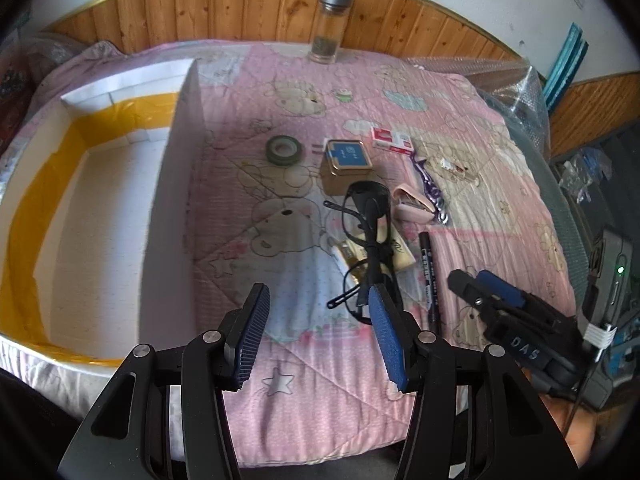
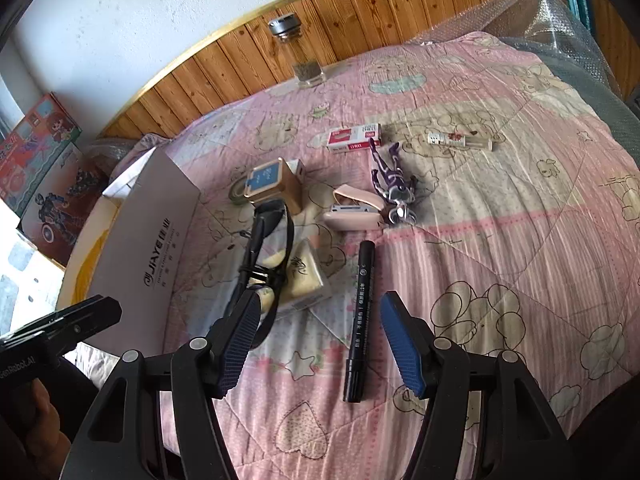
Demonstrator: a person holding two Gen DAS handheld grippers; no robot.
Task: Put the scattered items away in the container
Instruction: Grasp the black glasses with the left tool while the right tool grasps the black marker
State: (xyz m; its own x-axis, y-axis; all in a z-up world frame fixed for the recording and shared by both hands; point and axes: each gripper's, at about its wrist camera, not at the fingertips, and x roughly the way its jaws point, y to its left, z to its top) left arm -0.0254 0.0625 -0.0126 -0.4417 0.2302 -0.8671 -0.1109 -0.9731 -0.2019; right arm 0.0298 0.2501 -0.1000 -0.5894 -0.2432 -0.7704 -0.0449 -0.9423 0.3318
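A white cardboard box (image 1: 100,200) with yellow tape stands open at the left of the pink quilt. Scattered beside it are a tape roll (image 1: 285,150), a gold tin (image 1: 346,164), a red-and-white packet (image 1: 392,140), a purple figure (image 1: 430,188), a pink stapler (image 1: 414,208), a black cable (image 1: 372,232) over a cream packet (image 1: 400,252), and a black marker (image 2: 360,320). My left gripper (image 1: 320,292) hovers open above bare quilt, near the cable's end. My right gripper (image 2: 320,304) is open above the marker, which shows between its fingers without touching them.
A glass bottle (image 1: 330,24) stands at the quilt's far edge against the wood-panelled wall. A small vial (image 2: 460,140) lies to the right of the red-and-white packet. Bubble wrap (image 2: 560,12) covers the far right corner. Toy boxes (image 2: 44,168) sit behind the white box.
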